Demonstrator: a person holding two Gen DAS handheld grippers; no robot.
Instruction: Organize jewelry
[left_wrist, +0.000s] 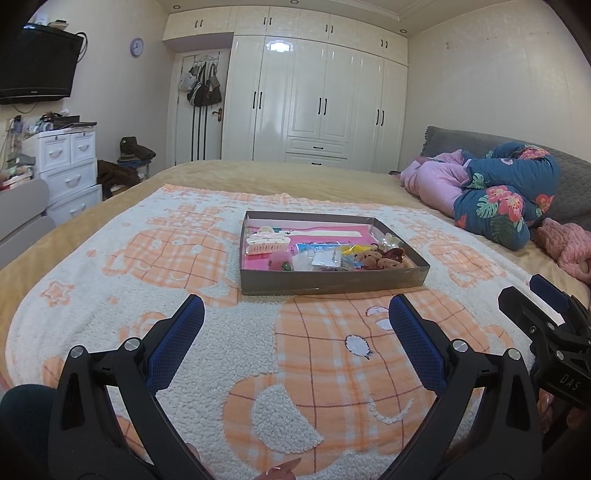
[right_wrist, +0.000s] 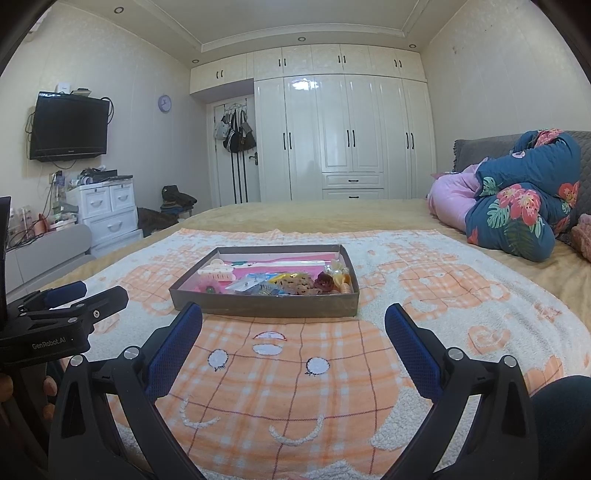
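A shallow grey cardboard tray (left_wrist: 332, 286) with a pink floor lies on the orange-and-white blanket on the bed; it also shows in the right wrist view (right_wrist: 264, 308). In it lie a pink claw hair clip (left_wrist: 267, 244), a pink pompom (left_wrist: 279, 263), small clear packets (left_wrist: 325, 260), brown hair ties (left_wrist: 384, 258) and other small pieces. My left gripper (left_wrist: 297, 314) is open and empty, low over the blanket, short of the tray's near wall. My right gripper (right_wrist: 293, 323) is open and empty, just before the tray; it also shows in the left wrist view (left_wrist: 532, 295).
The blanket (left_wrist: 221, 350) covers the bed's near part. Folded pink and floral quilts (left_wrist: 498, 192) lie at the right by the grey headboard. White wardrobes (left_wrist: 317, 103) stand behind, white drawers (left_wrist: 66, 166) and a wall TV (left_wrist: 37, 66) at the left.
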